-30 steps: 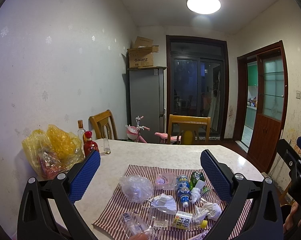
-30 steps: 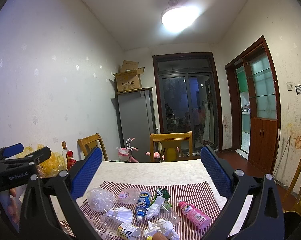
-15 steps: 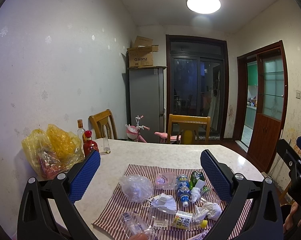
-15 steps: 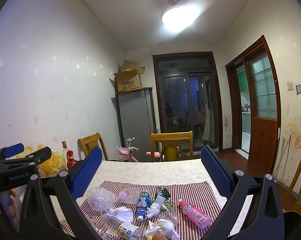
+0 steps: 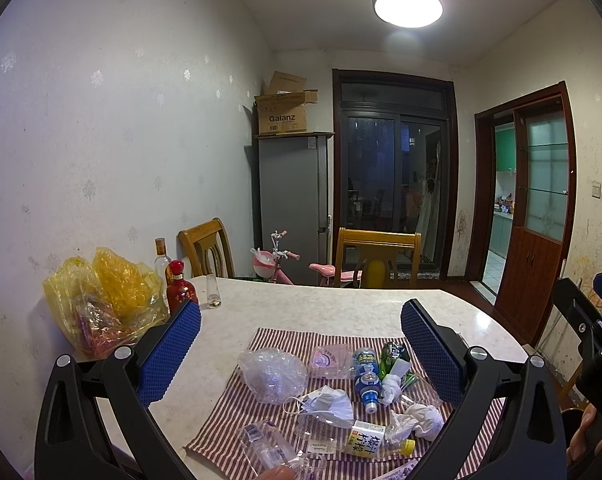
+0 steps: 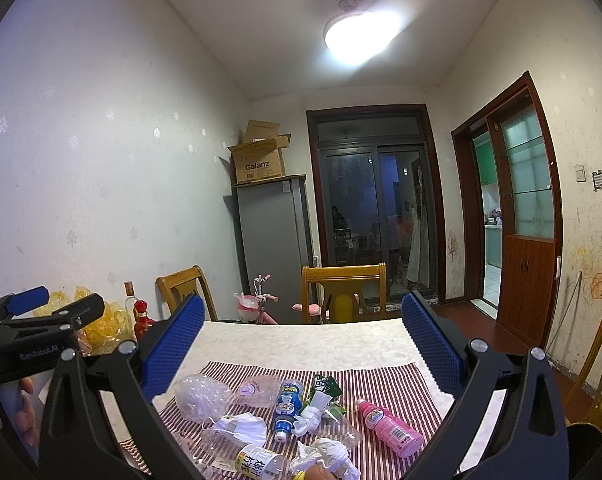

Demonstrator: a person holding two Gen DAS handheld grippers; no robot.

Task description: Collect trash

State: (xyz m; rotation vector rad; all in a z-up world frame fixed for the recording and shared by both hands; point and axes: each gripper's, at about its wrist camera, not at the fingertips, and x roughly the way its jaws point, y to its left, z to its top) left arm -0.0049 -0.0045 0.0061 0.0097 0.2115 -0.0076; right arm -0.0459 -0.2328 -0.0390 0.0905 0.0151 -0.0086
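Observation:
Trash lies on a red-striped mat point(image 5: 285, 338) point(image 6: 381, 376) on the table: a crumpled clear plastic bag point(image 5: 271, 374) point(image 6: 199, 396), a white face mask point(image 5: 329, 402) point(image 6: 243, 428), a blue bottle point(image 5: 367, 376) point(image 6: 287, 402), a yellow-capped clear bottle point(image 5: 365, 440) point(image 6: 257, 462), crumpled tissue point(image 5: 419, 418) point(image 6: 327, 454), a green wrapper point(image 5: 393, 354) point(image 6: 325, 386) and a pink bottle point(image 6: 389, 426). My left gripper point(image 5: 301, 352) is open and empty above the mat's near side. My right gripper point(image 6: 303, 348) is open and empty above the mat.
A yellow plastic bag point(image 5: 105, 300) sits at the table's left edge by the wall, with a red bottle point(image 5: 179, 288), a clear bottle point(image 5: 161, 256) and a small glass point(image 5: 212, 290). Wooden chairs point(image 5: 375, 256) stand behind the table. A fridge point(image 5: 291, 208) stands behind.

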